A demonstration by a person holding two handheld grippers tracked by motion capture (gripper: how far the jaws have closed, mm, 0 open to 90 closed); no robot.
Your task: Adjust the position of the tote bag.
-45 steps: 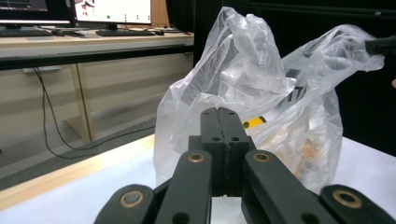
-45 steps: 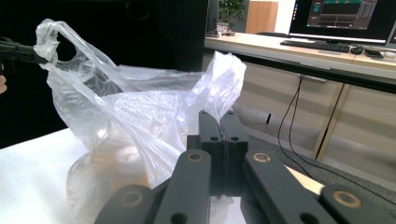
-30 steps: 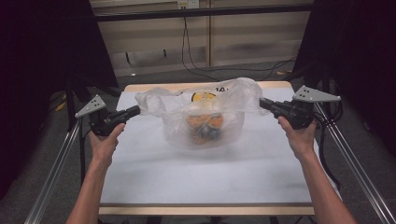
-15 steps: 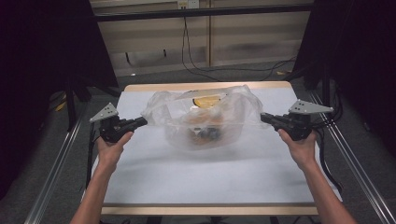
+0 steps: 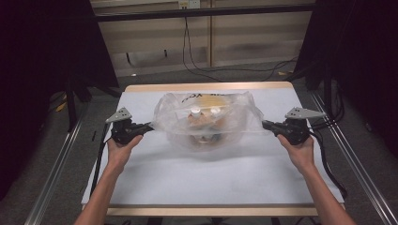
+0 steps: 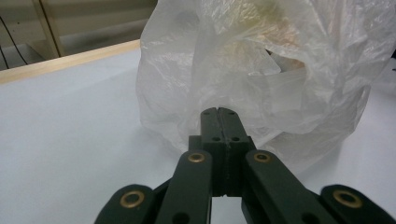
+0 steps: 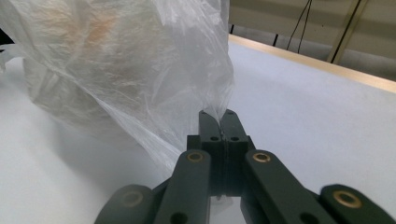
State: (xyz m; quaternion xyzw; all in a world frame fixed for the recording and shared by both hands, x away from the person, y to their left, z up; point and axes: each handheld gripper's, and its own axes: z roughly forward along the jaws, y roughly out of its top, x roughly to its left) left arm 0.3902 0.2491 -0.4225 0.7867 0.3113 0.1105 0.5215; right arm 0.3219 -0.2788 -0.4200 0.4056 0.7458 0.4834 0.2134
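Light falls from above onto the white table, bright at the centre of the high view, while the upper left and right corners sink into black. The plastic bag casts a soft shadow (faint glare on its folds). Gripper views look soft, the near jaws blurred.

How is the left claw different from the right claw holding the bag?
The left claw pinches the bag on its left side; the right claw pinches the opposite side. In the right gripper view a stretched peak of film runs into the right claw; the left claw meets crumpled film. Both are black and shut on the bag.
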